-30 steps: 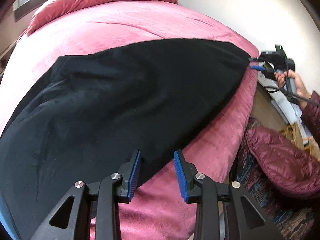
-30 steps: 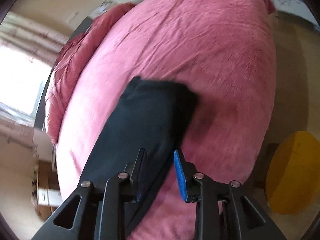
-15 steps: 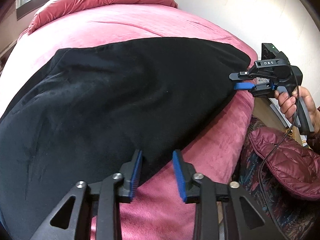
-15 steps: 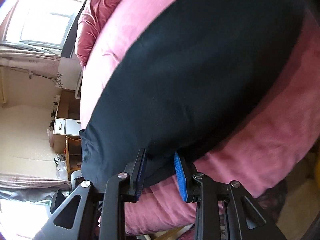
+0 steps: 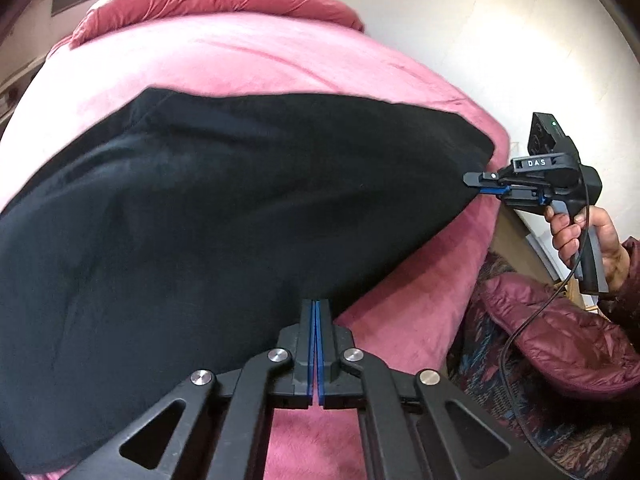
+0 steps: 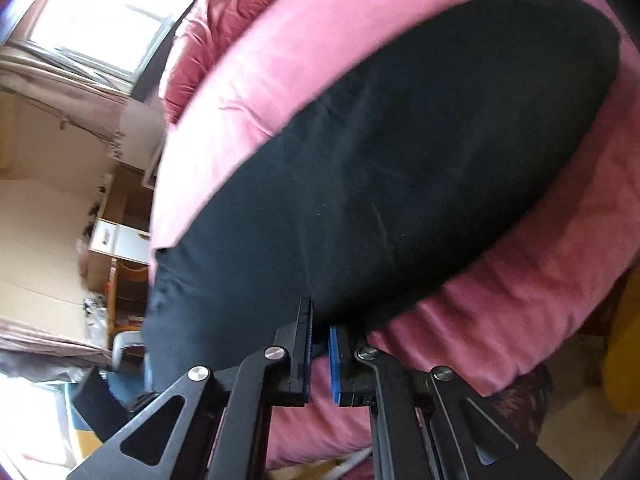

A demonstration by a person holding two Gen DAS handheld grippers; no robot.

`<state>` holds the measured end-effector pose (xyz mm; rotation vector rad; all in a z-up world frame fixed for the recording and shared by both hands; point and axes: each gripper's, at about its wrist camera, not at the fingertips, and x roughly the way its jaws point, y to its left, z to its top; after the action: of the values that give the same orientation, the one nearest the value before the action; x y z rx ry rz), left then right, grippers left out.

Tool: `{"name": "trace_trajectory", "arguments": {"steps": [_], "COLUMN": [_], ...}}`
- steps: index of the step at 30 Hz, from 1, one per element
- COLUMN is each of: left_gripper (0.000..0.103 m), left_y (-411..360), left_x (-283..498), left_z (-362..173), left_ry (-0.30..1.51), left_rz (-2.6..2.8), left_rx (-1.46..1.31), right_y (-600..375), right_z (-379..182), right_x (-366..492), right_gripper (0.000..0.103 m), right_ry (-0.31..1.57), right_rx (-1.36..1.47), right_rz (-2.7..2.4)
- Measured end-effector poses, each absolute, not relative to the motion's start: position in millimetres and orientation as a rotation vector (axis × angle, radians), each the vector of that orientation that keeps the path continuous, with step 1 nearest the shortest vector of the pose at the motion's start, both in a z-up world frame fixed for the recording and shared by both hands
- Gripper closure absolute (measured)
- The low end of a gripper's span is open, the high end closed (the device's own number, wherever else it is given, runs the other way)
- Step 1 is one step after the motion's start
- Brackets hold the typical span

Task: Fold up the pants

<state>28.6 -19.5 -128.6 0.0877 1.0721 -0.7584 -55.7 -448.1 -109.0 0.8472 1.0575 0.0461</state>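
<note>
In the left wrist view, black pants (image 5: 224,216) lie spread over a pink bed (image 5: 248,56), filling the left and middle of the frame. At bottom centre the left tool (image 5: 316,308) has its blue pads pressed together on the near edge of the pants. At the right edge, the right tool (image 5: 486,184), held in a hand (image 5: 588,236), meets the far corner of the pants, pinching it. A dark red puffy jacket (image 5: 560,340) sits at lower right.

In the right wrist view, a window (image 6: 100,20) is at upper left, and the pants (image 6: 400,168) run from lower left to upper right across the bed (image 6: 540,300). At bottom centre the right tool (image 6: 320,328) has a narrow gap between its fingers, with black cloth caught in it.
</note>
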Motion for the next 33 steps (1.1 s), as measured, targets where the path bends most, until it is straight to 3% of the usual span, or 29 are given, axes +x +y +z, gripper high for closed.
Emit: {"name": "trace_trajectory", "arguments": {"steps": [5, 8, 10, 12, 19, 21, 23, 33], "left_gripper": [0.103, 0.095, 0.081, 0.08, 0.079, 0.079, 0.077, 0.074], "left_y": [-1, 39, 72, 111, 219, 241, 258, 264], "left_x": [30, 39, 42, 41, 14, 5, -3, 3], "left_z": [-125, -117, -111, -104, -105, -107, -108, -127], "left_ry": [1.11, 1.113, 1.104, 1.082, 1.064, 1.049, 1.03, 1.064], "left_rz": [-0.731, -0.623, -0.522, -0.409, -0.021, 0.068, 0.135, 0.208], "left_rx": [-0.007, -0.171, -0.287, -0.389, -0.607, -0.669, -0.705, -0.705], "right_y": [-445, -441, -433, -423, -334, -293, -250, -135], "right_z": [-130, -123, -113, -103, -66, -62, -64, -93], "right_x": [-53, -49, -46, -45, -31, -22, -13, 5], "right_gripper": [0.096, 0.092, 0.087, 0.076, 0.075, 0.064, 0.06, 0.06], "right_ry": [1.107, 1.115, 1.119, 1.13, 1.132, 1.132, 1.137, 1.163], "right_rx": [0.816, 0.779, 0.737, 0.665, 0.321, 0.219, 0.133, -0.121], "right_rz": [0.021, 0.039, 0.056, 0.073, 0.311, 0.409, 0.515, 0.721]}}
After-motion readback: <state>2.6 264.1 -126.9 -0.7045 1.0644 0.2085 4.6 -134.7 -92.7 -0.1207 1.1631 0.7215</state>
